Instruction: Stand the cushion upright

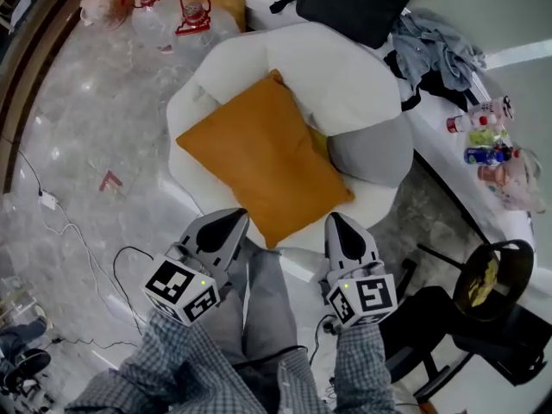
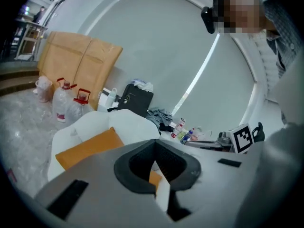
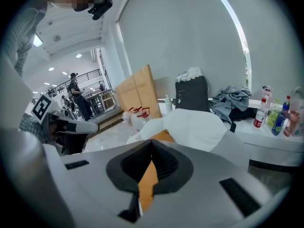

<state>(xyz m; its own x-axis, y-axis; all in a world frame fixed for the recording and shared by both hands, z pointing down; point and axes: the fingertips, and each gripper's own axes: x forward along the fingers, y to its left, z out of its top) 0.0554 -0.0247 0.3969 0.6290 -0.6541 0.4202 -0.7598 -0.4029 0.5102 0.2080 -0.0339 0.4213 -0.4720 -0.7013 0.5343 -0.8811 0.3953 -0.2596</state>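
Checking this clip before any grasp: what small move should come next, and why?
The orange cushion lies flat on the white armchair. The left gripper and right gripper hover shut and empty just short of its near edge. So probably: open both jaws and ease forward onto that edge.

We see the orange square fabric cushion (image 1: 263, 158) lying flat, tilted diamond-wise on the white armchair's seat (image 1: 362, 80).
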